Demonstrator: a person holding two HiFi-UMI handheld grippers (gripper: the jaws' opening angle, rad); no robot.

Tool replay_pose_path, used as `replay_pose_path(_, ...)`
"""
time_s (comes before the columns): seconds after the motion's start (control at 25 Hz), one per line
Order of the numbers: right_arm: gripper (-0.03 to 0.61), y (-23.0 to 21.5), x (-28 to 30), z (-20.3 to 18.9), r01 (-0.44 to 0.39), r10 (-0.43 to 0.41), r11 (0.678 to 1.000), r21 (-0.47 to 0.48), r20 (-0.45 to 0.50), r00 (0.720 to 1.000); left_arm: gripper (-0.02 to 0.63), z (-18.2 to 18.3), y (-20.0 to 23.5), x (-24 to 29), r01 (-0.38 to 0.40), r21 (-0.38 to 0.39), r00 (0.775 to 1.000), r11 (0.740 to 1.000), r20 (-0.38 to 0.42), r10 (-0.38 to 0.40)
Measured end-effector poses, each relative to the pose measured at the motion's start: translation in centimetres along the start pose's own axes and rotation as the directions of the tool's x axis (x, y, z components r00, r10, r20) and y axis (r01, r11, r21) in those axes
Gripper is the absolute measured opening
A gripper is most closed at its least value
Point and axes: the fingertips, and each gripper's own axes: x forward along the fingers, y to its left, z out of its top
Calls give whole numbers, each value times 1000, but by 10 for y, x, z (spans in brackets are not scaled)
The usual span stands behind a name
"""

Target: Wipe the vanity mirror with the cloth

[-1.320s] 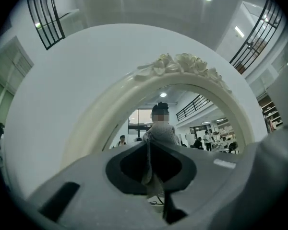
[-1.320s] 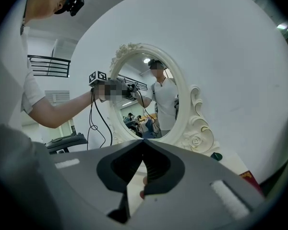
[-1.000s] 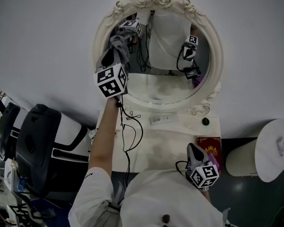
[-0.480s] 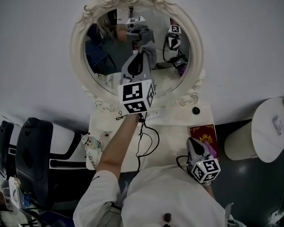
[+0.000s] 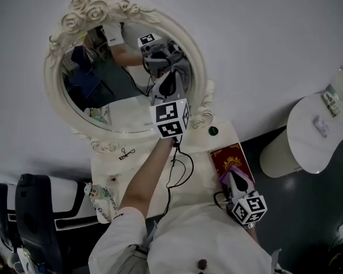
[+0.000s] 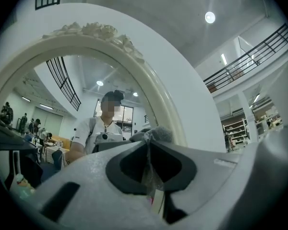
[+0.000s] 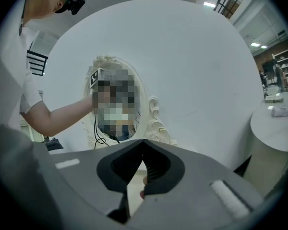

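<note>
The oval vanity mirror [image 5: 111, 79] has an ornate cream frame [image 5: 66, 24] and stands on the white vanity top [image 5: 138, 167]. My left gripper [image 5: 167, 85] reaches up to the right side of the glass, shut on the grey cloth [image 5: 183, 71], which lies against the mirror near its right rim. In the left gripper view the cloth [image 6: 157, 134] bunches at the shut tips of the left gripper [image 6: 148, 142], with the mirror frame [image 6: 156, 97] just behind. My right gripper [image 5: 235, 180] hangs low at the table's right end; in its own view the right gripper [image 7: 143, 141] is shut and holds nothing.
A red booklet [image 5: 228, 156] lies on the vanity's right end under the right gripper, with a small dark knob [image 5: 213, 131] behind it. Cables [image 5: 176, 170] trail across the top. A patterned pouch [image 5: 100, 198] sits at the left edge. A round white side table [image 5: 317, 133] stands right, a black chair [image 5: 37, 221] left.
My left gripper has swept the cloth across the glass from its upper left to its right edge. The head view has swung right. The right gripper has stayed low and shut.
</note>
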Motion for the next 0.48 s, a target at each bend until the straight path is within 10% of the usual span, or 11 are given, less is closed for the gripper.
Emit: replay_pose_path(0.48, 8, -19, -4, -9, 28, -28, 1000, 2, -40, 999, 23, -11, 35, 0, -47, 54, 999, 997, -10, 48)
